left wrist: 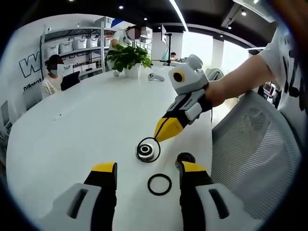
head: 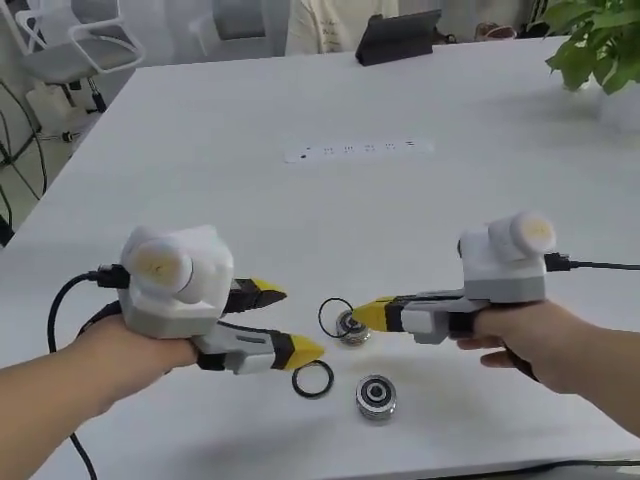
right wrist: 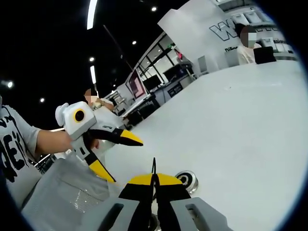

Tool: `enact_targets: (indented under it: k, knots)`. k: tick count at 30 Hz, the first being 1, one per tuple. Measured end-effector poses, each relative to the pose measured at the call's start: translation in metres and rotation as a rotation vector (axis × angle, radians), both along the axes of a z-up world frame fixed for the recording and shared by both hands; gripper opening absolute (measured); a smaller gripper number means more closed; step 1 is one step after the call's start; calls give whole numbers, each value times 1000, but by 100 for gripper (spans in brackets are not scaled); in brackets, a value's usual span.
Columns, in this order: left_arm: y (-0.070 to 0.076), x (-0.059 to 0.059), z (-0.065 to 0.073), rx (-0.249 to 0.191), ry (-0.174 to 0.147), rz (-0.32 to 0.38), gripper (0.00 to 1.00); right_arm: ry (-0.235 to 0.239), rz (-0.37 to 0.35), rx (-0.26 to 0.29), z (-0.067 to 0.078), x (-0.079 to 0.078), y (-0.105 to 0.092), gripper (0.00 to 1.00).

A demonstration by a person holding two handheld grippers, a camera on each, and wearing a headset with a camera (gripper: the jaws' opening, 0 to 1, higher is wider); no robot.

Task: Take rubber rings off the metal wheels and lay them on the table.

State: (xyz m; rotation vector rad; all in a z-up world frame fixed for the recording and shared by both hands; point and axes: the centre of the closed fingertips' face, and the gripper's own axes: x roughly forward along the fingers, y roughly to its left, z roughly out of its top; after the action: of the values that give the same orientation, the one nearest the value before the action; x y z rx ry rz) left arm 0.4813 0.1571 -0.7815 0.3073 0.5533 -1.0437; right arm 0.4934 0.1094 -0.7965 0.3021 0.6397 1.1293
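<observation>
A small metal wheel (head: 353, 331) lies near the table's front edge. A thin black rubber ring (head: 334, 318) hangs loosely around it, lifted on one side. My right gripper (head: 362, 315) is shut on that ring's edge; the ring (right wrist: 154, 166) shows as a thin black line rising between the closed jaws. My left gripper (head: 288, 322) hovers open just left of the wheel (left wrist: 146, 150), holding nothing. A loose ring (head: 313, 380) lies flat on the table (head: 300, 220), in front of the left jaws (left wrist: 159, 184). A second wheel (head: 375, 395) sits beside it.
A white power strip (head: 360, 150) lies mid-table. A potted plant (head: 600, 45) and a dark tablet stand (head: 398, 40) are at the far end. A mesh chair (left wrist: 255, 144) stands by the near edge. People sit at the table's far side.
</observation>
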Motion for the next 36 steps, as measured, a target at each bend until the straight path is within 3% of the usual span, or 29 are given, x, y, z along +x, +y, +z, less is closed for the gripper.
enact_targets:
  k: [9, 18, 36]
  knots:
    - [11, -16, 5, 11, -17, -18, 58, 7, 35, -9, 0, -8, 7, 0]
    - [24, -23, 0, 11, 1, 3, 67, 31, 78, -25, -7, -20, 16, 0]
    - [47, -34, -7, 16, 17, 54, 69, 84, 148, -58, -23, -39, 31, 0]
